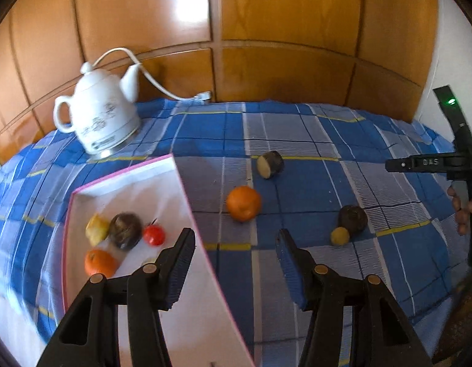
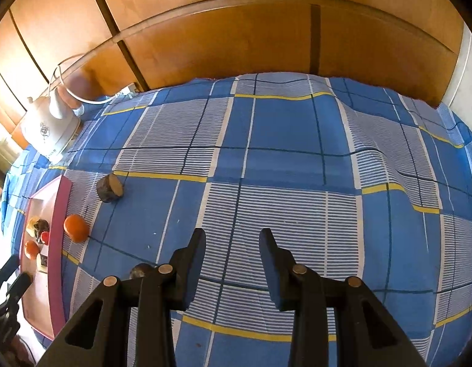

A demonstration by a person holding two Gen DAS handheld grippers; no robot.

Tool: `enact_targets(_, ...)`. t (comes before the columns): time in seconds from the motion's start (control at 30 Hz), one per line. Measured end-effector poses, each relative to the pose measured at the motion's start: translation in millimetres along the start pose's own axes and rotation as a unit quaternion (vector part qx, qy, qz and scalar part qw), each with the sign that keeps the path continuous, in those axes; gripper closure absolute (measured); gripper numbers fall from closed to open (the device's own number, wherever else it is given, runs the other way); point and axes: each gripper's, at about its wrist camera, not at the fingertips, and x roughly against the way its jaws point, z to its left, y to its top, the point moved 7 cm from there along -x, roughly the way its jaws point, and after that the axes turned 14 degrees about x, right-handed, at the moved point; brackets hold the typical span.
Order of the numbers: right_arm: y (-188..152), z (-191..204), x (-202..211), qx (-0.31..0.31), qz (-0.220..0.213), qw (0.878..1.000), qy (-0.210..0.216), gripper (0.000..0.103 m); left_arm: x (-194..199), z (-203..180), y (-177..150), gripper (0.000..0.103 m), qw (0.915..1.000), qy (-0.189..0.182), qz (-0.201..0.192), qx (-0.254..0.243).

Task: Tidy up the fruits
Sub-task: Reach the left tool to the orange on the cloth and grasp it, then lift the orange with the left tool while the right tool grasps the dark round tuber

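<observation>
A white box with a pink rim (image 1: 187, 195) lies on the blue checked cloth and holds an orange (image 1: 99, 263), a dark round fruit (image 1: 125, 231), a small red fruit (image 1: 154, 235) and a yellow piece (image 1: 96, 229). On the cloth lie an orange (image 1: 243, 203), a cut dark piece (image 1: 269, 164), a dark round fruit (image 1: 353, 217) and a small yellow fruit (image 1: 340, 236). My left gripper (image 1: 234, 246) is open and empty, over the box's right edge, short of the loose orange. My right gripper (image 2: 233, 243) is open and empty over bare cloth; the box (image 2: 60, 214) and orange (image 2: 76, 227) lie far to its left.
A white electric kettle (image 1: 98, 116) with a cord stands at the back left. Wooden cabinet doors (image 1: 282, 30) rise behind the table. The right gripper's body (image 1: 435, 163) shows at the right edge of the left wrist view. The cloth is wrinkled at the right (image 2: 389, 153).
</observation>
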Motion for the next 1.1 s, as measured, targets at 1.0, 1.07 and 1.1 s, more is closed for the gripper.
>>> enact_targets(1.0,-0.5,21.5,-5.9,0.031,0.009,0.998,0.047,0.067,-70.9,-46.9,-25.5,0.062,0.9955,-0.030,0.082,-0.037)
enact_targets(1.07,-2.4,26.9,-7.4,0.035,0.012,0.998,0.060,0.067,-61.3,-51.9,-41.8,0.062,0.9961,-0.029,0.073,-0.041)
enact_targets(1.1,-3.1,29.2,-7.7,0.038,0.013,0.997,0.063,0.067,-56.7,-52.8,-50.2,0.062,0.9966,-0.026,0.067,-0.040)
